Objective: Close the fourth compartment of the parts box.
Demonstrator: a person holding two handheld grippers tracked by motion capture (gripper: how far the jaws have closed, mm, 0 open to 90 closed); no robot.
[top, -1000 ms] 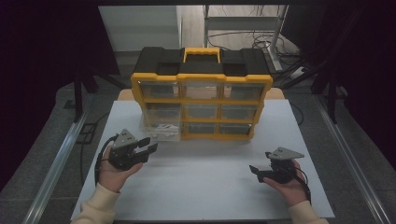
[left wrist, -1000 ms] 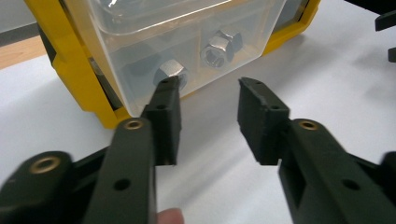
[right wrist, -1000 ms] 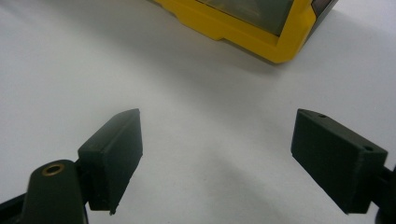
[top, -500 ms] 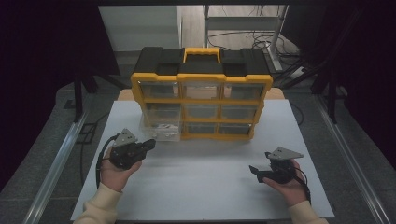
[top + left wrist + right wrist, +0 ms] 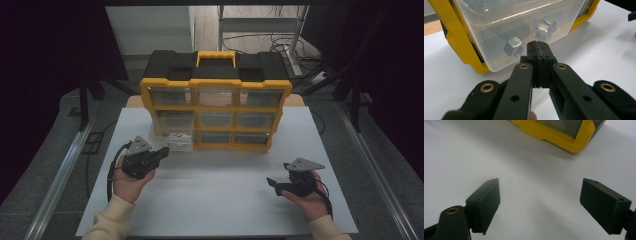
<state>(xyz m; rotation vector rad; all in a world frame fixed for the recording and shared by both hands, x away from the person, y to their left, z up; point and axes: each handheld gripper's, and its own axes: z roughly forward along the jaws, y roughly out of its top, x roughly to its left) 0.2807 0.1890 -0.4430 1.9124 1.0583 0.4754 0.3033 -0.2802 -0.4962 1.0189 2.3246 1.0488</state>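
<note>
writing unreadable on yellow organizer.

1 yellow organizer with 9 drawers, 1 pulled-out clear drawer holding 3 nuts.

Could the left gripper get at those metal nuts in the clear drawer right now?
Probably not yet. The left gripper is shut with its tips right at the clear drawer's front wall, and that wall stands between the tips and the nuts. It would likely have to go in over the drawer's open top.
</note>
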